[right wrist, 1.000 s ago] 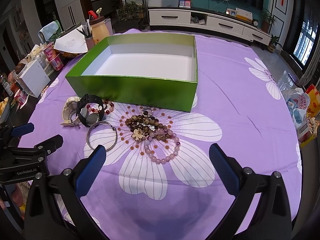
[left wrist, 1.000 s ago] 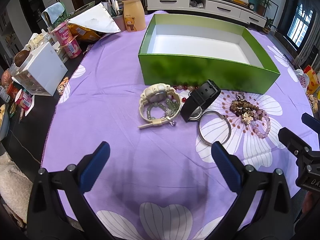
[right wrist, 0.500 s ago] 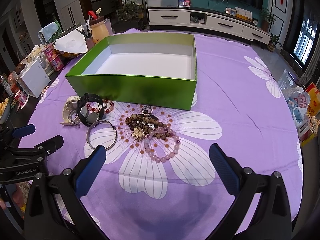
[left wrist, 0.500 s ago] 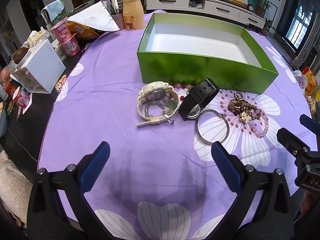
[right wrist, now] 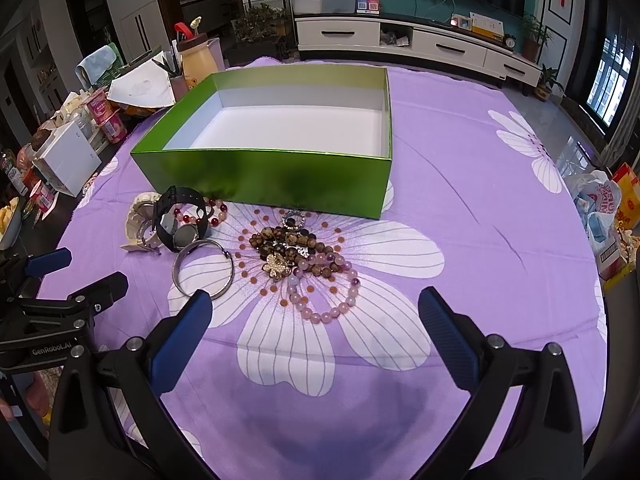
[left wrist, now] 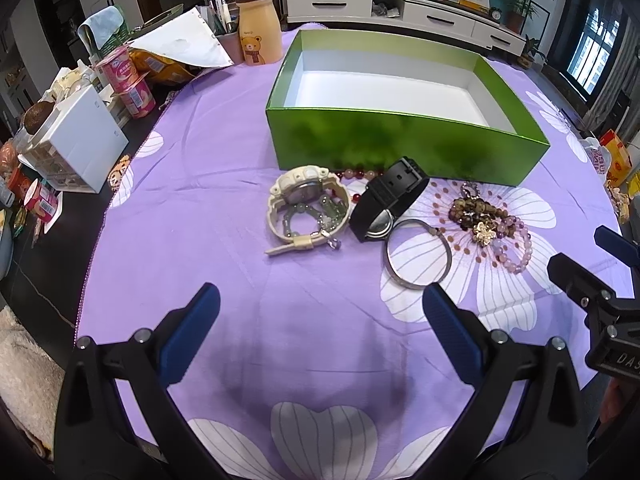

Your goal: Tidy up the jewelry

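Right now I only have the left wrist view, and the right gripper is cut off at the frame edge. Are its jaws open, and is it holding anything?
Observer: The right gripper is open wide, with nothing between its fingers. It points at the pink bead bracelet.
Operator: The black watch blocks the red beads for me. Do they carry on behind it?
Observer: Yes. In the right wrist view the red bead bracelet shows through the strap loop of the black watch and comes out on its far side, near the green box.
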The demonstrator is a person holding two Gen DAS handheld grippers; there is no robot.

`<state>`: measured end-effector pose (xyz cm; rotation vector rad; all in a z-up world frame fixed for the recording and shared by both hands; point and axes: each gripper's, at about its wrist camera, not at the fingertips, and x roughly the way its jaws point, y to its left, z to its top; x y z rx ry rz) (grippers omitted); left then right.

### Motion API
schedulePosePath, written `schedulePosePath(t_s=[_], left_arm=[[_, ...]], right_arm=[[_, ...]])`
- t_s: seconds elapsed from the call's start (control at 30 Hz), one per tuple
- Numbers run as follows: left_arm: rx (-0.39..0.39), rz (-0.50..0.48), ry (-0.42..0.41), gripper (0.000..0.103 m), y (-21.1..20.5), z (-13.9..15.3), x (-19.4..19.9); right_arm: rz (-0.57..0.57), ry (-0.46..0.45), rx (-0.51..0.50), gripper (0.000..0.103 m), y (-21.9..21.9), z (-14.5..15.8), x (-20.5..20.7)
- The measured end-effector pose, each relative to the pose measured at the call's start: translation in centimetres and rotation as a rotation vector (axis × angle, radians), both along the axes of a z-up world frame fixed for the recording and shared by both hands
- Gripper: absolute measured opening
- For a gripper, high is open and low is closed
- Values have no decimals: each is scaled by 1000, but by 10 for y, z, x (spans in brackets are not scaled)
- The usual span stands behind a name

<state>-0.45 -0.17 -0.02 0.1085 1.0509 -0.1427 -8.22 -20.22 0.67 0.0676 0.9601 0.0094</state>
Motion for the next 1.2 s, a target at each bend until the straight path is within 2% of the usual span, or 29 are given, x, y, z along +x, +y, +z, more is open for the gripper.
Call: schedulePosePath(t_s=[0.17,0.4,0.8,0.87,0.97,1.07,1.2], left_arm=[[-8,-4,-2,101,0,0,0],[-95,-18,-30,101,9,-2,-1],[-153,-43,-67,101,21,-3,-2],[-167,-52,-81,100,22,-2,-2],[-197,-67,-92,93,24,-2,-2],[-222,-84,-96,81,24,-5,-1],[-244,-98,-95,71,24,-10,4]], right_arm=[[0,3,1,102,0,0,0],[33,15,37,102,1,-8,0],[98,26,69,102,12,-14,2],[144,26,88,102,19,-18,1],[227,-1,80,102,32,-20,-3],[349,-43,72,100,49,-21,-8],[532,-84,56,87,76,-28,-6]])
